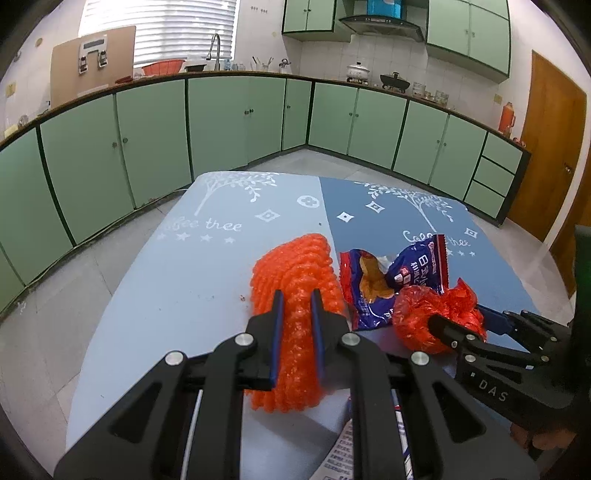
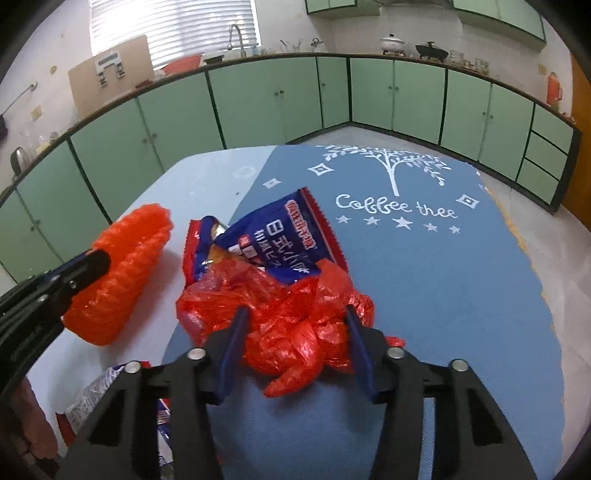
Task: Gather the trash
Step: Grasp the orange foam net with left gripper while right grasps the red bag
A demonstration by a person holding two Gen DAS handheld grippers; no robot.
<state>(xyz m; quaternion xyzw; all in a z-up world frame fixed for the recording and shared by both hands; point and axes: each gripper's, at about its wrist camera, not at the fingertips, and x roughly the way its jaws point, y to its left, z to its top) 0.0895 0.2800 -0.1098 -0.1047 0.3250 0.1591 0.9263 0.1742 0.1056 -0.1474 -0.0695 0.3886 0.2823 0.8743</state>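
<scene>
Green cabinets (image 1: pixel 218 122) line the kitchen walls under a bright blinded window (image 1: pixel 177 26); the floor (image 1: pixel 44 332) is pale tile.

"Coffee tree" on the tablecloth (image 2: pixel 461 258); "DAS" on the right tongs (image 1: pixel 458 326) (snack-wrapper print unreadable).

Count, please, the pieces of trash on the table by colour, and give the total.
Orange: 1, the foam net, held in the left gripper.
Red: 1, the crumpled plastic bag, between the right gripper's fingers.
Blue: 1, the snack wrapper.
White, printed: 1, a wrapper at the near edge, partly hidden.
Total: 4
</scene>
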